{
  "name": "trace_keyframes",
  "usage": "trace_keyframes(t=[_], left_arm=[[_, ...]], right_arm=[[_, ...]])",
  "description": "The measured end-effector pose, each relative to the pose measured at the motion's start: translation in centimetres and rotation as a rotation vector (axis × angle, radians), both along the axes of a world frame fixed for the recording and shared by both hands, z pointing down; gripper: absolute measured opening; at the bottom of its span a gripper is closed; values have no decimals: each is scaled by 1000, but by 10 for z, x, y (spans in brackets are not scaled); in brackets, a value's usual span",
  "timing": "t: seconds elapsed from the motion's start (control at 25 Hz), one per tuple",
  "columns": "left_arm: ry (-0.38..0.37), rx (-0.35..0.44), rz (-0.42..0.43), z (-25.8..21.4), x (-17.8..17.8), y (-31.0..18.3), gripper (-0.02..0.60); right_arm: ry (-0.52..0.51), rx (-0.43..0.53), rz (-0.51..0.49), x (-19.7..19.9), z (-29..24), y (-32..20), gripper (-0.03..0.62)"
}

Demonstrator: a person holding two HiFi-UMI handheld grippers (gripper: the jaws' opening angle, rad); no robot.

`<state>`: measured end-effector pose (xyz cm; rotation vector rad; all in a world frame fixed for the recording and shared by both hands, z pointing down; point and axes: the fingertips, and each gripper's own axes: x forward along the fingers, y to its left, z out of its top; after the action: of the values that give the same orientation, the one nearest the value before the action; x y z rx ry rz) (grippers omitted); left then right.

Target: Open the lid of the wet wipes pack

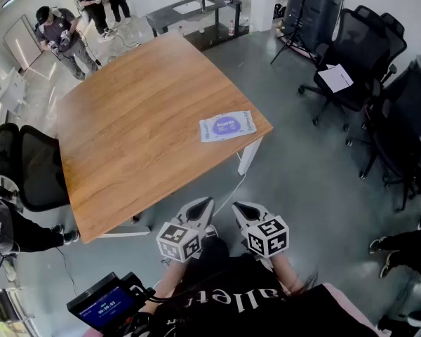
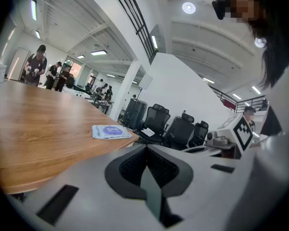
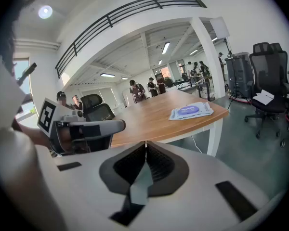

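The wet wipes pack (image 1: 227,126) lies flat near the right corner of the wooden table (image 1: 140,132); it is pale with a purple oval lid. It also shows as the pack (image 2: 111,131) and the pack (image 3: 191,111) in the two gripper views. My left gripper (image 1: 205,204) and right gripper (image 1: 238,207) are held side by side off the table, in front of its near edge and short of the pack. Both stand shut with nothing between their jaws, as seen at the left gripper (image 2: 145,148) and the right gripper (image 3: 145,144).
Black office chairs (image 1: 358,55) stand to the right on the grey floor, another chair (image 1: 28,167) at the table's left. Several people (image 1: 59,37) stand at the far left. A white table leg (image 1: 249,156) is under the near right corner.
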<state>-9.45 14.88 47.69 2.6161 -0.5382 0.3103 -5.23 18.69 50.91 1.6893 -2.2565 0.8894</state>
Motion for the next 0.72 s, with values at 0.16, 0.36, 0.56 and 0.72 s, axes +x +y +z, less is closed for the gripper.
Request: trace_keyframes(t=[0.16,0.36,0.56,0.72], left_arm=[[-10,19,37,0,3,-15,2],[10,0,50,7,-9,-65,2],[15,-36,58,15,-8,-82,2],[15,-64,62,21,-5,-87,2]], right_arm=[[10,0,9,1,-1,-18,15],[30,-7,53,-2,0,-63,15],[44,-25,111,16,0,-74,15],[39,-60,143,36,8,-76,15]])
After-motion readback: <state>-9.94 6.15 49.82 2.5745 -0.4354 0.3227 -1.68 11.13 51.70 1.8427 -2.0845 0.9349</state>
